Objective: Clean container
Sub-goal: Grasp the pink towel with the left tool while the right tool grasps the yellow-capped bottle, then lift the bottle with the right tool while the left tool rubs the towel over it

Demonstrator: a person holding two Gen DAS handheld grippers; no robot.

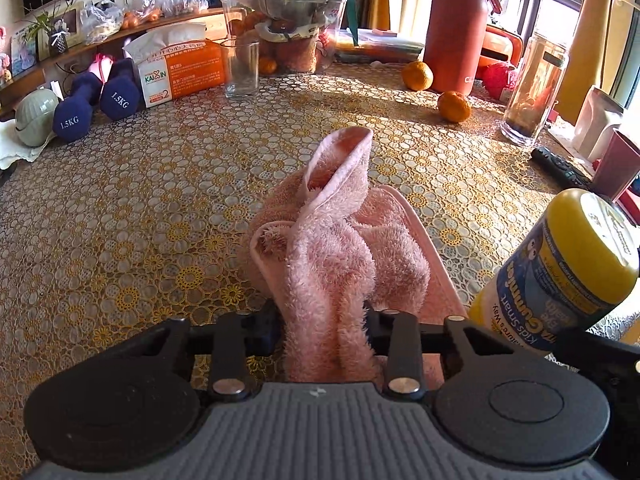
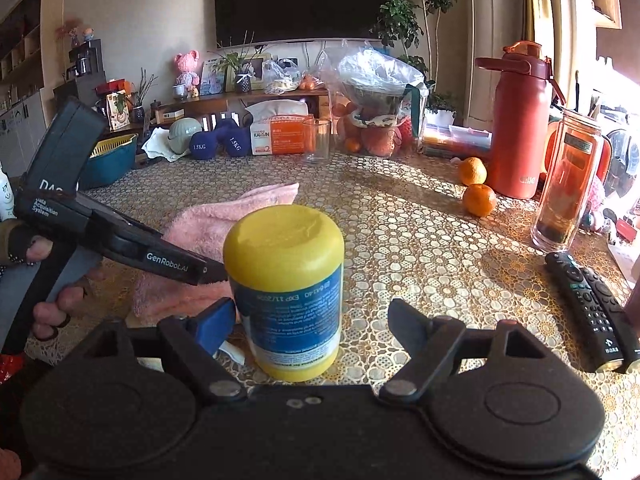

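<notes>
A yellow container (image 2: pixel 286 280) with a blue label stands upside down on the patterned tablecloth (image 2: pixel 420 248), between the fingers of my right gripper (image 2: pixel 312 328). That gripper is open: its blue left pad (image 2: pixel 216 326) is at the container's side and the right finger (image 2: pixel 408 326) stands clear of it. In the left wrist view the container (image 1: pixel 560 264) is at the right edge. My left gripper (image 1: pixel 324 320) is shut on a pink fluffy towel (image 1: pixel 332 236), whose bulk lies bunched on the table just left of the container. From the right wrist the towel (image 2: pixel 216 228) and the left gripper (image 2: pixel 200 272) show beside the container.
Two remotes (image 2: pixel 588 312) lie at the right. Two oranges (image 2: pixel 479 199), a red flask (image 2: pixel 520 128) and a tall glass bottle (image 2: pixel 568 192) stand behind them. A drinking glass (image 2: pixel 317 140), a tissue box (image 1: pixel 184 68) and blue dumbbells (image 1: pixel 76 116) line the far side.
</notes>
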